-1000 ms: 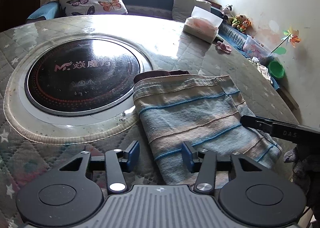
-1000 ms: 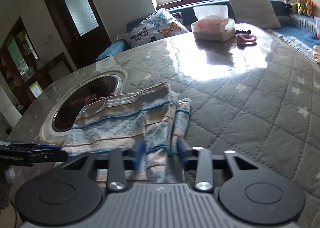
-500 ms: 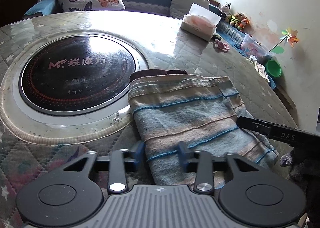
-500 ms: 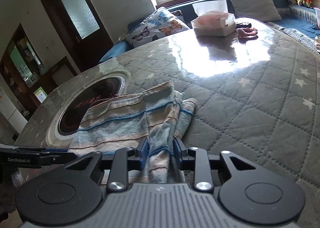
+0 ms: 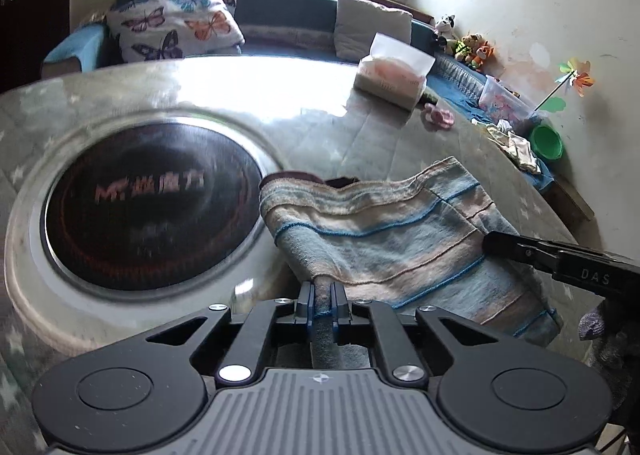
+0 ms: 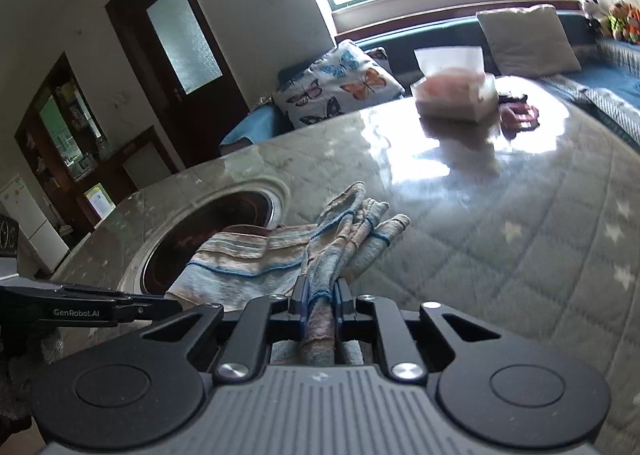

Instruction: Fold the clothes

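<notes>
In the left wrist view, the striped garment (image 5: 384,231) — pale blue and beige knit with thin blue lines — is lying on the quilted, star-patterned surface (image 5: 360,135), its far edge lapping the rim of the round dark hotplate (image 5: 148,207). The left tool (image 5: 322,305) is closing its jaws on a bunched near corner of the cloth, pads pressing it. The right tool (image 5: 496,245) is reaching in from the right edge. This view alone is showing a green bowl (image 5: 546,141) and a clear tub (image 5: 502,105) holding pink items. In the right wrist view, the right tool (image 6: 320,305) is closing on a rolled fold of the garment (image 6: 256,259), which is rising off the surface (image 6: 520,235) in ridges. Only here a dark door (image 6: 180,55) is appearing — and the tissue box (image 6: 456,95) is holding a white sheet.
</notes>
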The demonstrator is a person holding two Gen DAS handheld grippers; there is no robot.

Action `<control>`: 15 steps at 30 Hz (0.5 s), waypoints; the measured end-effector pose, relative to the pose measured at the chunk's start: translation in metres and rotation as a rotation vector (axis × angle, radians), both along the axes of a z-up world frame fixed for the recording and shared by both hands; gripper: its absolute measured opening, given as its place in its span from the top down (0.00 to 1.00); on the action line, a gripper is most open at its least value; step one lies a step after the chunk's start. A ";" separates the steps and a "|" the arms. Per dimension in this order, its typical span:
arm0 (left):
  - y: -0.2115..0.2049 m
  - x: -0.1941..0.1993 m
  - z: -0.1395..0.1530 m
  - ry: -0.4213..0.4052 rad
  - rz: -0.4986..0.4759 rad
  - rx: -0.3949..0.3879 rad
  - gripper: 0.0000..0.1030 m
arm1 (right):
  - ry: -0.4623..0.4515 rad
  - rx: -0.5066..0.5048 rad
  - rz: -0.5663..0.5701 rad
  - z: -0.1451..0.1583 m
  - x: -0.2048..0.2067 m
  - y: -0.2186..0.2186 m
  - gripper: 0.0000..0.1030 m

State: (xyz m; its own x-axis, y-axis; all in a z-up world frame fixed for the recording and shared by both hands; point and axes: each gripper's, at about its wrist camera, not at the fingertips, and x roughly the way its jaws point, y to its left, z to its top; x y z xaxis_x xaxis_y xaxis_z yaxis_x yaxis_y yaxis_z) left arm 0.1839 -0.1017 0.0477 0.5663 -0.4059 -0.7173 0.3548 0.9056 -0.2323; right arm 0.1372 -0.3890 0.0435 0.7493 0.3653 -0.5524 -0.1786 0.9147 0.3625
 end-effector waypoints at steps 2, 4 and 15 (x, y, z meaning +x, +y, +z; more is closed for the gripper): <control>-0.004 0.009 0.005 -0.012 -0.001 0.006 0.92 | -0.013 -0.009 0.000 0.006 0.008 0.000 0.89; -0.009 0.020 0.009 -0.022 0.000 0.013 0.92 | -0.022 -0.014 -0.002 0.010 0.017 -0.001 0.89; -0.033 0.090 0.023 -0.047 0.018 0.039 0.92 | -0.043 -0.044 -0.032 0.023 0.080 -0.013 0.89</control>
